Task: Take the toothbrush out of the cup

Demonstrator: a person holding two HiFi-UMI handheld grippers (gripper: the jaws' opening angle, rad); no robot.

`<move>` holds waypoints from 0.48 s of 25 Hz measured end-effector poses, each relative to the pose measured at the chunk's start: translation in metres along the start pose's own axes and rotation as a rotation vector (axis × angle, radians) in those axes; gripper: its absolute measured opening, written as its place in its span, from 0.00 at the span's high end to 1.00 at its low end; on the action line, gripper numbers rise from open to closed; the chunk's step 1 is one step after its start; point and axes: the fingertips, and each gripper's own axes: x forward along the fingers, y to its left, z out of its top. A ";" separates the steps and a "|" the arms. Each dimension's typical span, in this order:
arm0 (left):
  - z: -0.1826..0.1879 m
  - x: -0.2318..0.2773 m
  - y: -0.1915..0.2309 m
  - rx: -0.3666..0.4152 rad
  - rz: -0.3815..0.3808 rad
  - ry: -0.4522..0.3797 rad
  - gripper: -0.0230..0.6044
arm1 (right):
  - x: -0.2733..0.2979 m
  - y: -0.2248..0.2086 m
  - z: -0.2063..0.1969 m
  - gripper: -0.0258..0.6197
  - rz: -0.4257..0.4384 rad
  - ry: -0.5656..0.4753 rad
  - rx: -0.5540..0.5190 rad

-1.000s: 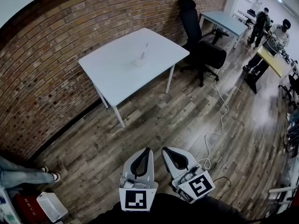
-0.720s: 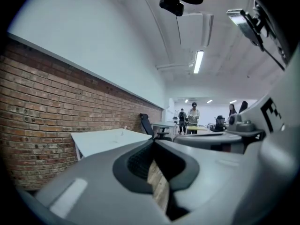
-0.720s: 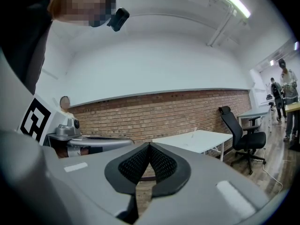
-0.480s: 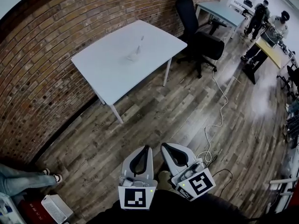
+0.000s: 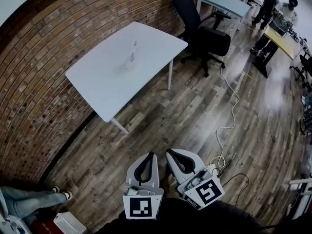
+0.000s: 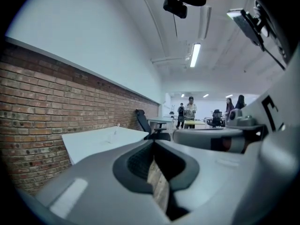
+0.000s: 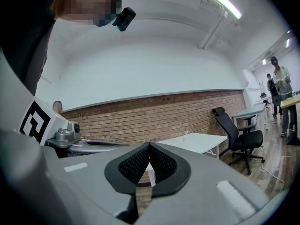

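A small clear cup [image 5: 127, 66] with a white toothbrush [image 5: 133, 50] standing in it sits near the middle of the white table [image 5: 105, 84], far ahead of me. Both grippers are held side by side low in the head view, well short of the table. My left gripper [image 5: 152, 154] is shut with nothing in it, tips touching. So is my right gripper [image 5: 168, 152]. In the left gripper view the cup [image 6: 113, 137] is tiny on the table [image 6: 91, 143]. In the right gripper view the toothbrush [image 7: 186, 134] shows above the table [image 7: 204, 142].
A brick wall [image 5: 44, 57] runs behind the table. A black office chair [image 5: 204, 35] stands to its right, a white cable [image 5: 227, 123] trails over the wood floor. A second table [image 5: 222, 1] and people [image 5: 275, 6] are at the far right. Someone's feet [image 5: 59, 195] show lower left.
The table has slid left and grown a little larger in the head view as I moved toward it. Both grippers came along, still shut and side by side.
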 end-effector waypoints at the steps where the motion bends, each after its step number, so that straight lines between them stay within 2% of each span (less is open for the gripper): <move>1: -0.001 0.007 -0.002 0.003 -0.003 0.009 0.95 | 0.001 -0.007 0.001 0.96 -0.003 -0.004 0.002; 5: -0.009 0.045 -0.011 0.020 -0.018 0.053 0.95 | 0.013 -0.037 -0.004 0.96 0.008 -0.004 -0.018; 12: 0.001 0.113 -0.011 0.029 0.001 0.088 0.95 | 0.046 -0.095 -0.001 0.96 0.035 0.005 0.021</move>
